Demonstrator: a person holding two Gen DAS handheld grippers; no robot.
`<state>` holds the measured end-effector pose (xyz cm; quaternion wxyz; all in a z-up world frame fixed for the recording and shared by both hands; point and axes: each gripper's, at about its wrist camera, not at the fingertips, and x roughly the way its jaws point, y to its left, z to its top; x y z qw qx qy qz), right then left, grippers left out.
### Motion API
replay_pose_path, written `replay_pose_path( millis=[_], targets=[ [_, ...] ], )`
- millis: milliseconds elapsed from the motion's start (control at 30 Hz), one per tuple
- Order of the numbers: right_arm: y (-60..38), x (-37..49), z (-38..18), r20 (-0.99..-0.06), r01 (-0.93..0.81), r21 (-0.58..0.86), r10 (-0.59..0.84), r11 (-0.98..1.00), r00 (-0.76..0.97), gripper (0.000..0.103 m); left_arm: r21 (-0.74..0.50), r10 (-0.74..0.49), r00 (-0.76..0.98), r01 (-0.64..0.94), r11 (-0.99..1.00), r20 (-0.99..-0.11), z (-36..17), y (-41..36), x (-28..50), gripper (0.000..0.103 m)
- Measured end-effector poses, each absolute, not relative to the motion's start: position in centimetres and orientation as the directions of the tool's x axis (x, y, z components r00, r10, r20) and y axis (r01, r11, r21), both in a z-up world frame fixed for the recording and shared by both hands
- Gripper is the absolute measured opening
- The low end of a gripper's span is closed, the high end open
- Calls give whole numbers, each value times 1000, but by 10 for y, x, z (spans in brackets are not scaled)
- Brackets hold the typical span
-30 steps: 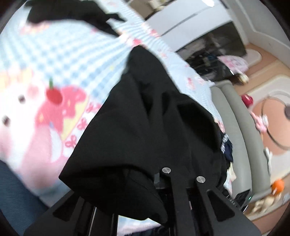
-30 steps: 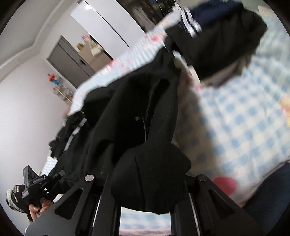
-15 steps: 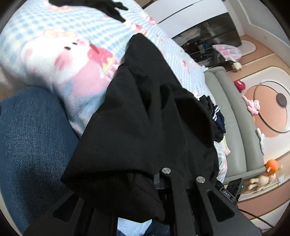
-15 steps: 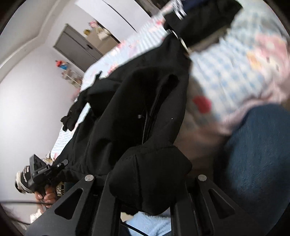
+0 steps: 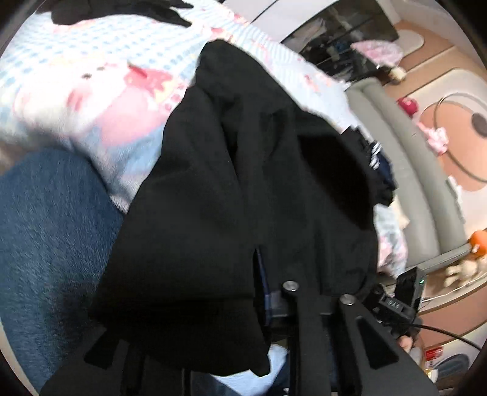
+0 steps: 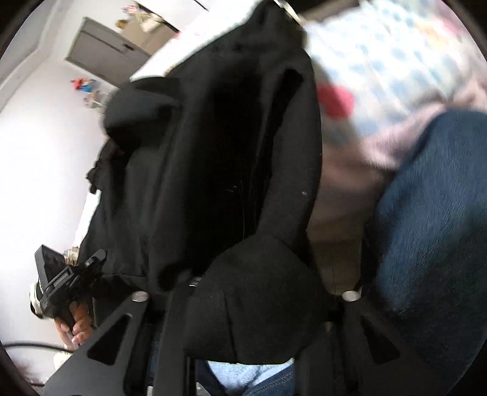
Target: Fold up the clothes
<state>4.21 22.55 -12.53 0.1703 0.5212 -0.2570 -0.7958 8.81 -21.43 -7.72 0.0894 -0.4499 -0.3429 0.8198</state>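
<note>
A black garment (image 5: 243,170) hangs bunched between both grippers, above the edge of a bed and a person's lap. In the left wrist view it drapes over my left gripper (image 5: 316,292), whose fingers stand close together and pinch the cloth. In the right wrist view a wad of the same garment (image 6: 213,152) covers the fingertips of my right gripper (image 6: 243,292), which holds it. The left gripper (image 6: 70,280) also shows at the lower left of the right view, in a hand (image 6: 76,323). The right gripper (image 5: 395,301) peeks out at the lower right of the left view.
The bed's blue checked cartoon blanket (image 5: 91,61) lies beyond the garment. Another black garment (image 5: 115,12) lies at its far end, and dark clothes (image 5: 377,164) are piled at its right edge. A leg in blue jeans (image 5: 45,243) is close below. A grey sofa (image 5: 411,182) stands to the right.
Both grippers have drawn back from the bed towards the person with the black garment still in them. The jeans now fill the near side of both views.
</note>
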Motion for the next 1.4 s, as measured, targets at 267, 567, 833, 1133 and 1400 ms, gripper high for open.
replay_pose_path(
  millis=[267, 567, 833, 1133, 1400],
  targets=[
    [250, 20, -75, -559, 32, 769, -697, -638, -450, 12, -766, 580, -598, 90, -636, -552, -29, -242, 51, 16],
    [251, -78, -15, -448, 94, 825, -747, -557, -492, 16, -830, 644, -582, 101, -549, -497, 3, -271, -83, 27],
    [253, -223, -14, -402, 7, 876, -739, -481, -540, 26, -912, 707, -590, 140, -386, -390, -54, -290, -228, 64],
    [286, -219, -106, -212, -143, 977, -820, -160, -532, 39, -923, 674, -637, 327, -204, -375, -165, -302, -243, 66],
    [303, -179, -65, -40, -79, 997, -772, 13, -635, 73, -671, 291, -757, 250, -698, -585, -65, -272, -188, 67]
  ],
)
